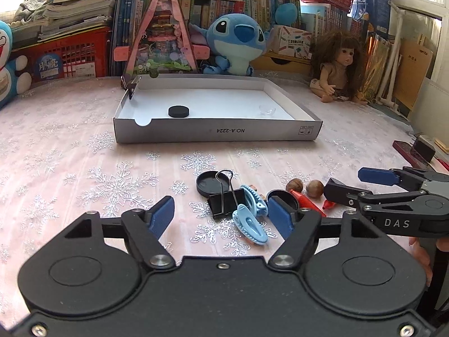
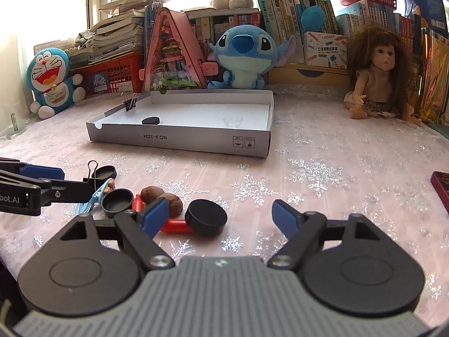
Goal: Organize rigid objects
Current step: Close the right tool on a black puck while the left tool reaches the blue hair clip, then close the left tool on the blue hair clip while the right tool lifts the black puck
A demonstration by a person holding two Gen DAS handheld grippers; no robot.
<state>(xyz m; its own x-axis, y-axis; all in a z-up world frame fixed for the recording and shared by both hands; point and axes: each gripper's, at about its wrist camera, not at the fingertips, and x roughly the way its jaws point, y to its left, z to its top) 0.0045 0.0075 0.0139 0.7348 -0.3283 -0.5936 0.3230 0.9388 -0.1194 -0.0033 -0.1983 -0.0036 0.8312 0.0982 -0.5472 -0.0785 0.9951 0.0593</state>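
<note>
With both the left gripper [image 1: 220, 219] and right gripper [image 2: 216, 216] released and empty over the worktop's tight pile, jaws closing on the black cap [image 2: 206, 216] could knock the nuts [image 2: 162, 198] rolling, short of the white box [image 2: 179, 140].

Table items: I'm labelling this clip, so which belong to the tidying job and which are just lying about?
Job: white box, pucks, binder clips, blue clips, caps, nuts, red pieces.

Lying about: Stitch plush, doll, Doraemon, books, red baskets.
</note>
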